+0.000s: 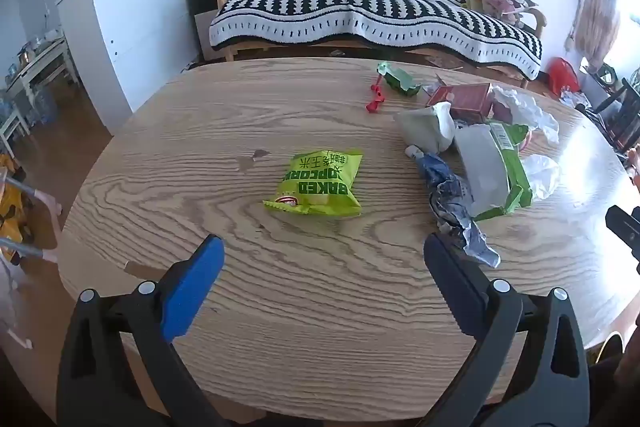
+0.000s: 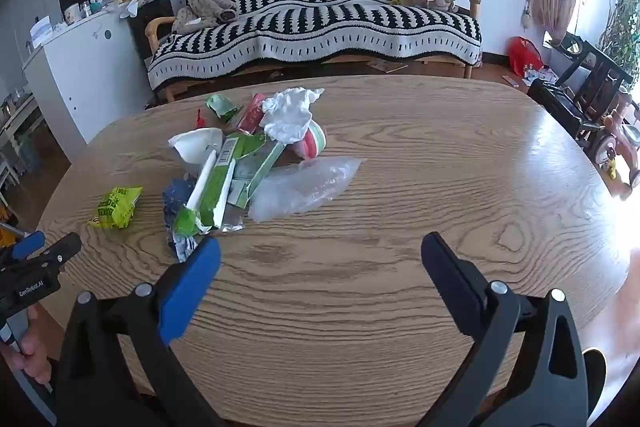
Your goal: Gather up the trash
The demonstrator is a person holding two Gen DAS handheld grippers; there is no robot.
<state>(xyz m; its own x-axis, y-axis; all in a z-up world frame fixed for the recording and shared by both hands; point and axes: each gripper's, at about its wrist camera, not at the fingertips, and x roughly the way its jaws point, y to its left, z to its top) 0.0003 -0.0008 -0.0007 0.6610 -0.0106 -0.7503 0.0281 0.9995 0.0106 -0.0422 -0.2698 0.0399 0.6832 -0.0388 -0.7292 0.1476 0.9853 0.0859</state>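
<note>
Both jaws gape empty: left gripper faces the popcorn bag dead ahead, right gripper has the trash pile ahead-left. Danger: slick flat wrappers may skid away from closing pads.

Both claws wide open, tilted downward, gripping nothing.

The left claw spreads its blue-padded and black fingers fully apart with nothing between them. The right claw stands equally wide and empty. In the right wrist view, a hand grips the left claw's handle at the lower left edge.
</note>
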